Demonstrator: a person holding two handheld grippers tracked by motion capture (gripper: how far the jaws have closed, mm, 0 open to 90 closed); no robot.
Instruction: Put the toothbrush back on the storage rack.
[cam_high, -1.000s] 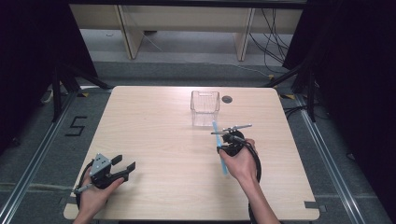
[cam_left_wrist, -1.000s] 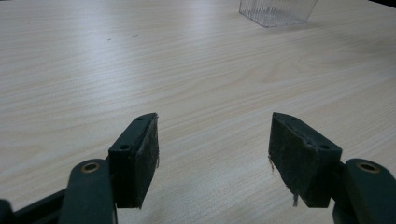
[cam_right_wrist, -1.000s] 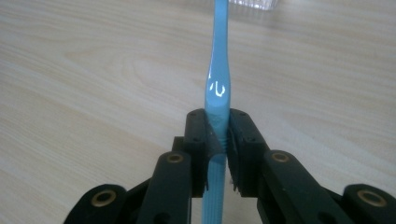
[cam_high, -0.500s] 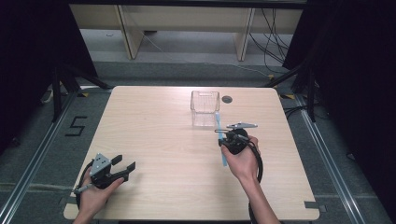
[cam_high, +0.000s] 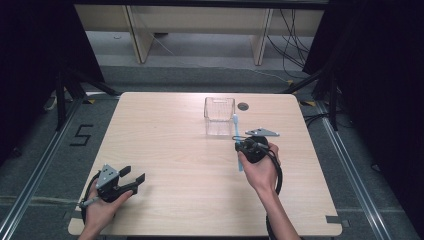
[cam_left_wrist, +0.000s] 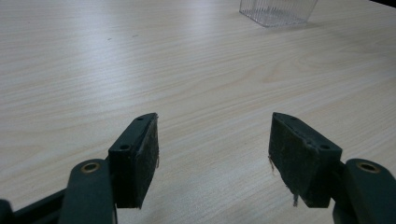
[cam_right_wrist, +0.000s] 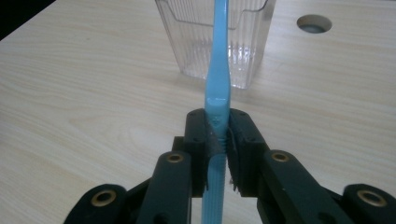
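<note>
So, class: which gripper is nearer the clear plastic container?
Right. The right gripper, clamping a blue toothbrush, sits just in front of the container; the left gripper rests open far away at the table's near-left corner.

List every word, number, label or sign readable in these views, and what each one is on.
"5": marked in pale strokes on the dark floor left of the wooden table.
Nothing is printed on the blue toothbrush, the clear plastic container, or either hand-held gripper that I can read.
</note>
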